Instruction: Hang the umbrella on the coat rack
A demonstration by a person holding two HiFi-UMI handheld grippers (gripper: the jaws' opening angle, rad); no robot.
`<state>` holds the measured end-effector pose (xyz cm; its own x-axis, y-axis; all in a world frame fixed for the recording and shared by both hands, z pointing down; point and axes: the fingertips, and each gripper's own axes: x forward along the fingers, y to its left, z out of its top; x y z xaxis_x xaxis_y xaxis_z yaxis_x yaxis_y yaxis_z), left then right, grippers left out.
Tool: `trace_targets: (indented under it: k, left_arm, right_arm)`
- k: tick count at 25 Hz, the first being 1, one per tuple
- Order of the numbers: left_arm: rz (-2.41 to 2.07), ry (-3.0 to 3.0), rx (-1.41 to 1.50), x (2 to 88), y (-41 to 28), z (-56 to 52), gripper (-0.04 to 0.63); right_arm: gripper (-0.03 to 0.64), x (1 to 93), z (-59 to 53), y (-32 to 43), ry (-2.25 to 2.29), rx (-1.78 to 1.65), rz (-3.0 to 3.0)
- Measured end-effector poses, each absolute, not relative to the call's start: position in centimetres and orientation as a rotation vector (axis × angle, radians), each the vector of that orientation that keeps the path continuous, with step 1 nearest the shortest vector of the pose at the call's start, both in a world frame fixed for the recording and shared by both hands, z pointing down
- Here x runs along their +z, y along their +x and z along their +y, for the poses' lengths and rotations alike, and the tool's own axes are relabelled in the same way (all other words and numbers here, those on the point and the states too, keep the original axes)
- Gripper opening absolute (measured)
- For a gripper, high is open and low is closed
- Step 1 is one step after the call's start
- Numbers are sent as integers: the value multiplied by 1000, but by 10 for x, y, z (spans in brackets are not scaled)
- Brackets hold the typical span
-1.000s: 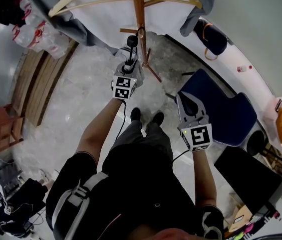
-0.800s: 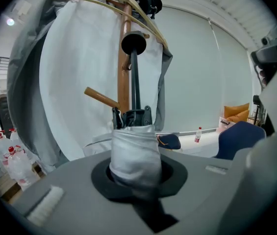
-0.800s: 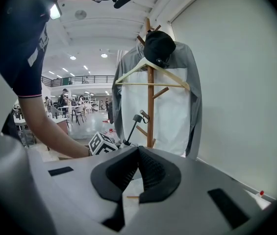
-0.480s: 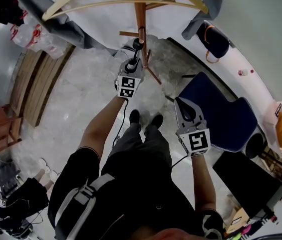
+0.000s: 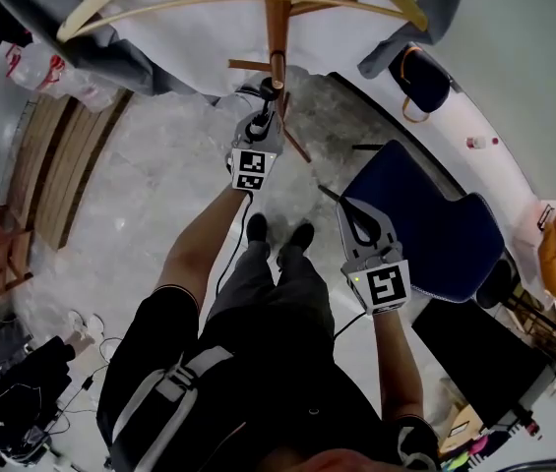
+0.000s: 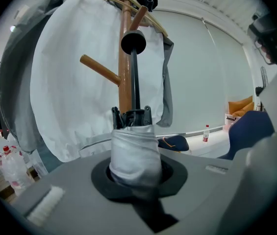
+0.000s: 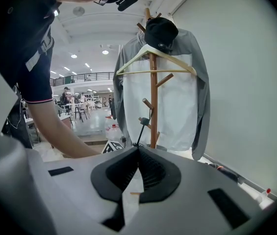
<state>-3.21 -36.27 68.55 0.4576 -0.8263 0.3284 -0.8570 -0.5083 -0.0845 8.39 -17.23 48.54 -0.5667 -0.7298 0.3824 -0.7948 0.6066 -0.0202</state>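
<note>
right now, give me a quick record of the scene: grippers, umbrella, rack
left gripper: shut on umbrella
right gripper: shut, nothing between its fingers
umbrella: folded, shaft close to the coat rack pole, not hung
coat rack load: jacket, black cap on top
nearby: blue chair

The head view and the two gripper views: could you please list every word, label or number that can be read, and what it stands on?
No text can be read in any view.
The left tool and the right tool: their cubes bear only black-and-white square markers, no letters.
The small bottle on the ledge: red label, too small to read.
The large clear bottles: too blurred to read.
</note>
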Motion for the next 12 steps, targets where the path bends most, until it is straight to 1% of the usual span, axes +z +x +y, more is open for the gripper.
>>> trace_targets:
  k: [12]
  left_arm:
    - [-1526, 2620, 472, 694, -26, -393, 48]
  right_arm:
    - [2, 490, -178, 79, 1232, 283, -2512]
